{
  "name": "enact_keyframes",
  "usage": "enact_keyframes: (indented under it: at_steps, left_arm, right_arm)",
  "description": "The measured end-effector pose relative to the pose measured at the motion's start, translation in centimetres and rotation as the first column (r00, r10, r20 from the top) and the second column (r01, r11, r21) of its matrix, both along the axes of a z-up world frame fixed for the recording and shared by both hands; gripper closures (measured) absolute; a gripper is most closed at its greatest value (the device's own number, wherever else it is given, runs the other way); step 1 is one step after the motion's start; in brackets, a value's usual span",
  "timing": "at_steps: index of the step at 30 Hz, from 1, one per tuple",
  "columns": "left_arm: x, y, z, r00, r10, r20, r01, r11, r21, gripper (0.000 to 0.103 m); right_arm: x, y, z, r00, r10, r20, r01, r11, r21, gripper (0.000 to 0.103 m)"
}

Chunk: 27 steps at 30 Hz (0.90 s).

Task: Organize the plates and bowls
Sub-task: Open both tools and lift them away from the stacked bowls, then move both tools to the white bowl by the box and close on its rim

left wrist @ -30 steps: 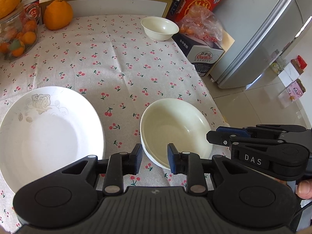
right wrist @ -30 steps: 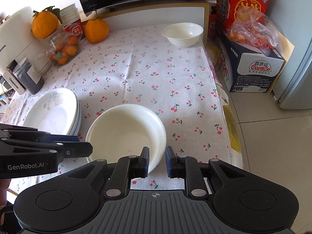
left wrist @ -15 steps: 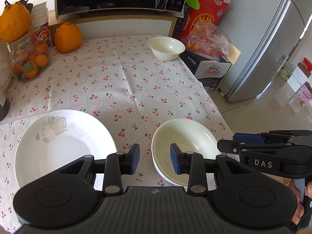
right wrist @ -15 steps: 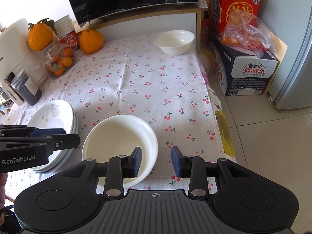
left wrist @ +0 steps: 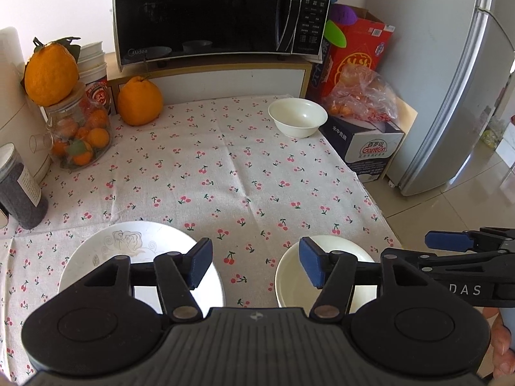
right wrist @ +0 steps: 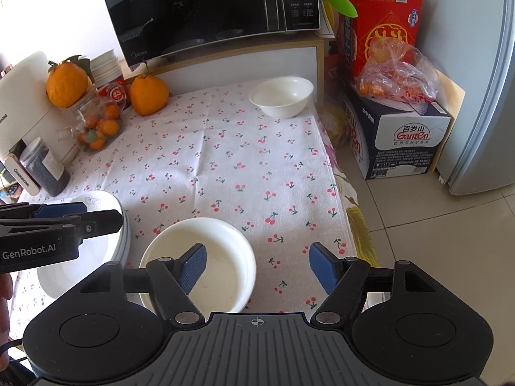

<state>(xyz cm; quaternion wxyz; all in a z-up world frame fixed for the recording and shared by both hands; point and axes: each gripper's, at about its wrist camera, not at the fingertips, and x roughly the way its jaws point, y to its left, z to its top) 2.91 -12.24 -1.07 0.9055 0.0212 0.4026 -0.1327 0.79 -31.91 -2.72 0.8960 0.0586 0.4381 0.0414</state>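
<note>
A cream bowl (left wrist: 289, 276) (right wrist: 222, 257) sits near the front edge of the cherry-print tablecloth (left wrist: 225, 177). A stack of white rose-patterned plates (left wrist: 128, 247) (right wrist: 106, 206) lies to its left. A smaller white bowl (left wrist: 297, 120) (right wrist: 281, 96) stands at the far right corner. My left gripper (left wrist: 256, 265) (right wrist: 99, 215) hovers above the gap between plates and bowl; its jaws are opening with nothing between them. My right gripper (right wrist: 257, 268) (left wrist: 407, 247) hangs over the near bowl's right rim, jaws opening, pads clear of the bowl.
A black microwave (left wrist: 219, 13) stands on a shelf at the back. A jar of small oranges (left wrist: 80, 138), a large orange (left wrist: 140, 101) and a dark canister (left wrist: 19, 189) line the left side. Past the table's right edge are a water carton (left wrist: 367, 148) and a fridge (left wrist: 450, 96).
Both grippers' jaws, nearly shut a second ago, have spread wide. The right one was at the near bowl's rim. The left gripper has risen and tilted up. The bowl stays on the cloth.
</note>
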Motion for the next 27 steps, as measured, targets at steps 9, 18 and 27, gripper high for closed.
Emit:
enact_keyframes:
  at_steps: [9,18,27]
  left_arm:
    - [0.9,0.5,2.3,0.995,0.093,0.045,-0.091,0.995,-0.048,0.013]
    - [3.8,-1.1,4.0,0.981,0.191,-0.018,-0.192,0.980,-0.045,0.001]
    - [9.8,-3.5,1.6,0.990,0.136,-0.029,-0.135,0.990,0.044,0.002]
  right_arm:
    - [0.4,-2.0,0.7,0.997,-0.072,0.025,0.072,0.997,0.022,0.012]
    - [1.5,-5.5,1.7,0.974,-0.204,0.100,0.204,0.979,0.011,0.000]
    - [5.3,-8.4,-1.0,0.942,-0.334,-0.027,0.335,0.932,0.142,0.000]
